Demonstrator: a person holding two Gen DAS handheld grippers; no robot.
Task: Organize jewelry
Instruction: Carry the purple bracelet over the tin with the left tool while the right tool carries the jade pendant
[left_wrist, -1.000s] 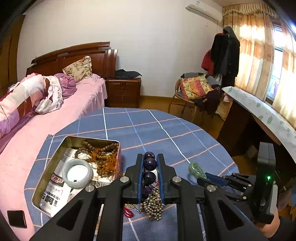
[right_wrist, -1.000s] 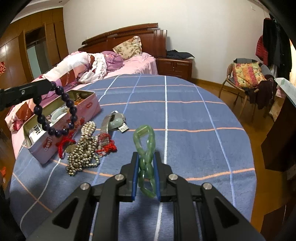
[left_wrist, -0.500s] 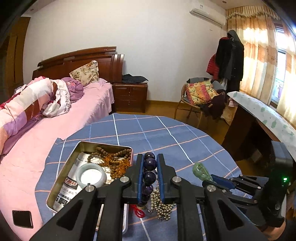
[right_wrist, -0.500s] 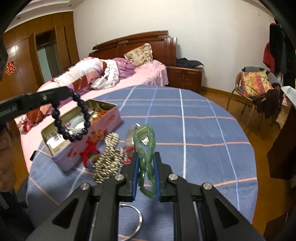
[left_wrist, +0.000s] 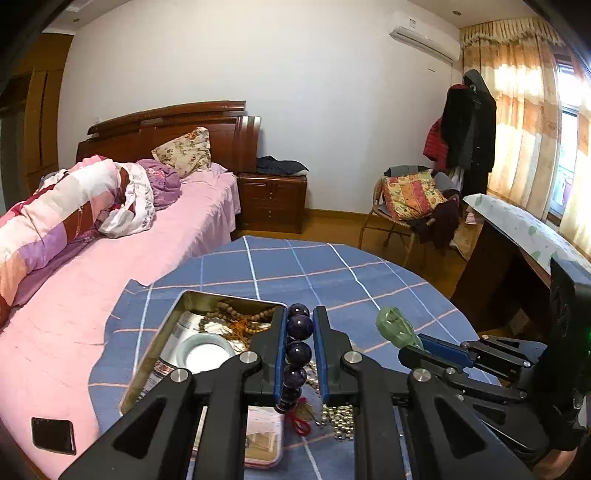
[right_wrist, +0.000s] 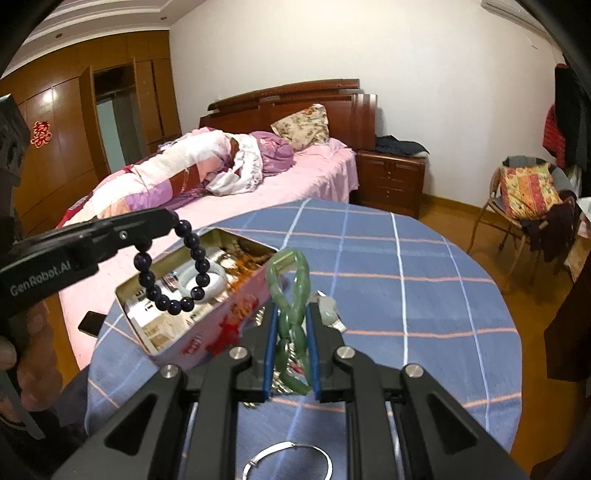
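In the left wrist view, the left gripper (left_wrist: 299, 350) is clamped on a dark purple bead bracelet (left_wrist: 297, 354) whose beads run in a line along the fingers, and the open tin (left_wrist: 155, 343) lies just below and to its left, long axis running away from the camera. In the right wrist view, the right gripper (right_wrist: 290, 350) grips a green link bracelet (right_wrist: 290, 295) standing upright out of the jaws beside the tin's near corner, while the purple loop hangs over the tin's opening, so the left hand looks nearer to a drop.
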